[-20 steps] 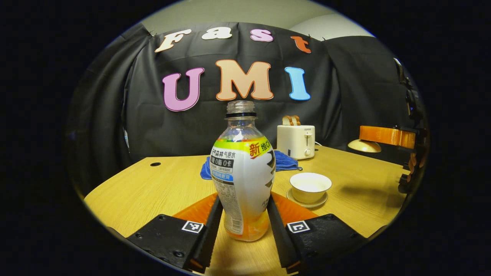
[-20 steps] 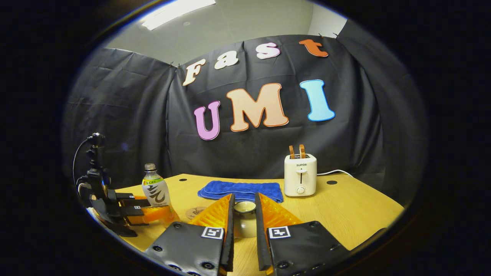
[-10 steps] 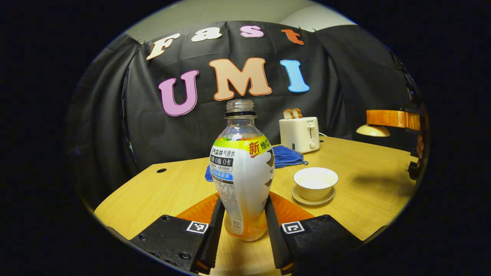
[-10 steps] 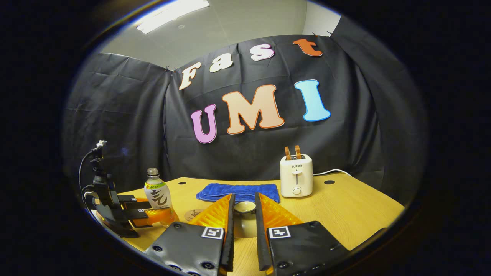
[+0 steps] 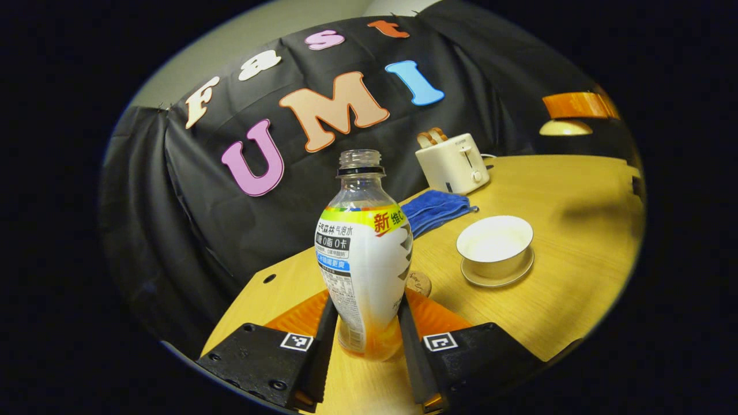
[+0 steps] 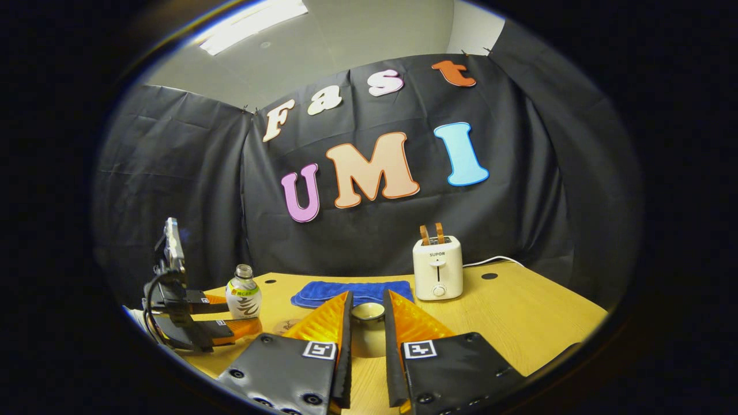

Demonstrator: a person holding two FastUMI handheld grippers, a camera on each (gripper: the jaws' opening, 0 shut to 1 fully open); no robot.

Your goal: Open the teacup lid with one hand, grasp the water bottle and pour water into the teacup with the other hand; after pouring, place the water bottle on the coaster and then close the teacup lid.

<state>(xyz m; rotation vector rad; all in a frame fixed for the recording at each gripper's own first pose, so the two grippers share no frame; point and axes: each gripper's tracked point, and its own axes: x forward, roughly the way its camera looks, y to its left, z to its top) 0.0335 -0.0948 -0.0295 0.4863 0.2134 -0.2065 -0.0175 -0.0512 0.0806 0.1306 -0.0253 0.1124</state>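
The left gripper [image 5: 364, 340] squeezes the water bottle [image 5: 363, 259] — the open teacup [image 5: 494, 246] sits off to its right. The right gripper [image 6: 366, 351] pinches the lid [image 6: 368, 312].

1. Water bottle [image 5: 363, 271]: a wrap label printed with characters and numerals.
2. Toaster [image 6: 437, 275]: a short brand word in capitals on its front.
3. Left hand-held gripper [image 5: 364, 302] and right hand-held gripper [image 6: 368, 297]: a square black-and-white coded marker on each finger mount.
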